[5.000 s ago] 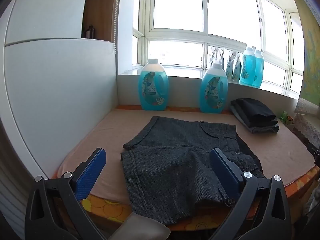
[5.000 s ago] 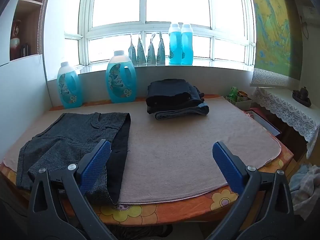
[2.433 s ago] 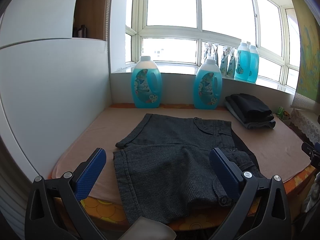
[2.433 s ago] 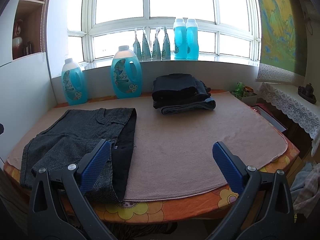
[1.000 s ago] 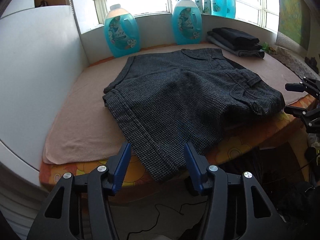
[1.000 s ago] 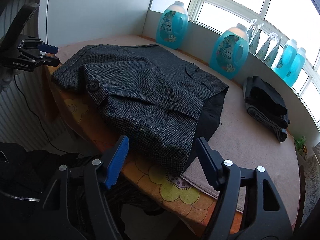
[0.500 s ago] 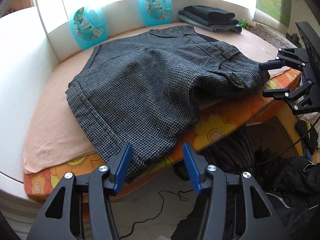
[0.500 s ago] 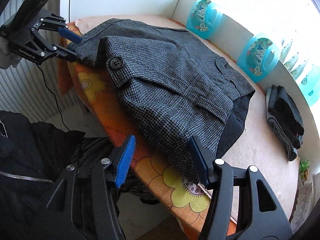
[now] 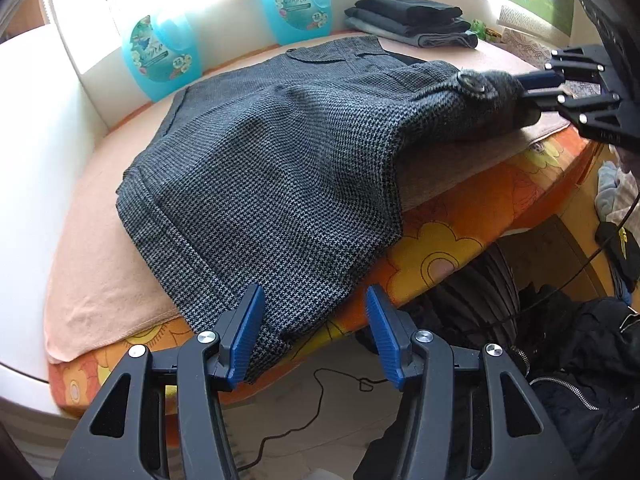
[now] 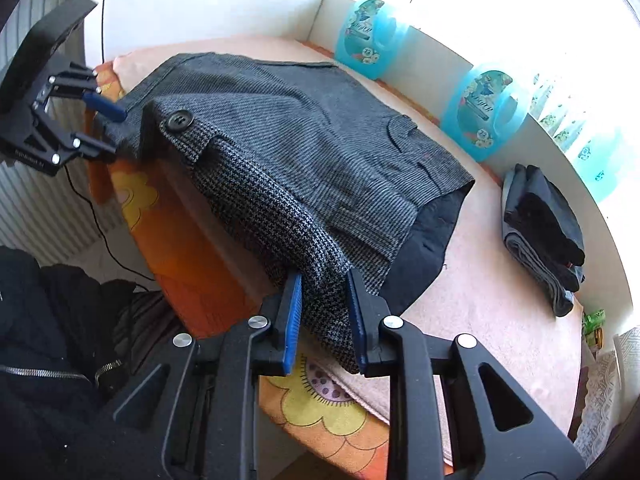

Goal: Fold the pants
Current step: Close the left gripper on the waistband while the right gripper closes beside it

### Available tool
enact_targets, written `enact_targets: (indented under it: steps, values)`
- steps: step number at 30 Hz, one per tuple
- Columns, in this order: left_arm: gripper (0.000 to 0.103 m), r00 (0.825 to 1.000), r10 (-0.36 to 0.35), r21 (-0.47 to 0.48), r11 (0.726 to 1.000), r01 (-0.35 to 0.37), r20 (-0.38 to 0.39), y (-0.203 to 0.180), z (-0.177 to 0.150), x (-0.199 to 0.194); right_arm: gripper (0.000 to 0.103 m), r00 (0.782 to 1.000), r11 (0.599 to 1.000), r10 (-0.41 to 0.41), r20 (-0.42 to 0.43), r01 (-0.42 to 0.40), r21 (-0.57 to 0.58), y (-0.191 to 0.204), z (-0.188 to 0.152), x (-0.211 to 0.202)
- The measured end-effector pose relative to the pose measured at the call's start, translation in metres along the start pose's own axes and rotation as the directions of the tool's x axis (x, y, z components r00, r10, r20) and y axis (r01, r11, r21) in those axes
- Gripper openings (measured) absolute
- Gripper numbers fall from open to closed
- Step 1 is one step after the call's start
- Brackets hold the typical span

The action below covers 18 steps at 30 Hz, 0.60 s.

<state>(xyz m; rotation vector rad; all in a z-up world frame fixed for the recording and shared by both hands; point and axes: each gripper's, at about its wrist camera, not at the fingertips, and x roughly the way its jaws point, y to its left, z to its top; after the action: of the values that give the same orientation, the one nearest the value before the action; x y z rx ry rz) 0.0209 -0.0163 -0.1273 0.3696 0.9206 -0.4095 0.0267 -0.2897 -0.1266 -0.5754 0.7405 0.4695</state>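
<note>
On table's front edge: grey houndstooth pants (image 9: 272, 176) half hanging over, both tongs at the cloth.
Pants lie on pink towel (image 9: 96, 248) over orange flowered table cover (image 9: 452, 236); near hem drapes past the edge. Left gripper (image 9: 314, 326) has blue pads (image 9: 246, 330) spread, one pad touching the hanging hem, other pad clear of it, nothing clamped. Right gripper (image 10: 324, 312) is closed onto the waistband corner of pants (image 10: 316, 160), cloth pinched between its fingers (image 10: 292, 316); in left wrist view same gripper (image 9: 532, 92) bites the corner next to the black button (image 9: 470, 84), that corner lifted off towel. Two blue detergent bottles (image 9: 298, 4) against back wall, stack of folded dark clothes (image 9: 412, 20) behind pants, apart from them. Dark jacket (image 10: 48, 320) lies below table edge.
</note>
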Motion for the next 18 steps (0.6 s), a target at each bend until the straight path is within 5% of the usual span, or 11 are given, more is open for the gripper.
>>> enact_targets:
  steps: [9, 13, 18]
  values:
    - [0.051, 1.000, 0.007, -0.012, 1.000, -0.006, 0.022, 0.002, 0.001, 0.005, 0.020, 0.990, 0.993, -0.111, 0.090, 0.106, 0.059, -0.037, 0.035, -0.017]
    - [0.016, 0.998, 0.040, -0.014, 0.999, -0.039, 0.044, 0.008, 0.000, 0.005, 0.020, 0.988, 0.993, -0.111, 0.103, 0.105, 0.060, -0.038, 0.039, -0.018]
    - [0.006, 0.994, -0.023, -0.130, 0.991, 0.037, 0.106, 0.030, 0.000, -0.003, 0.020, 0.991, 0.992, -0.097, 0.097, 0.088, 0.085, -0.032, 0.029, -0.022]
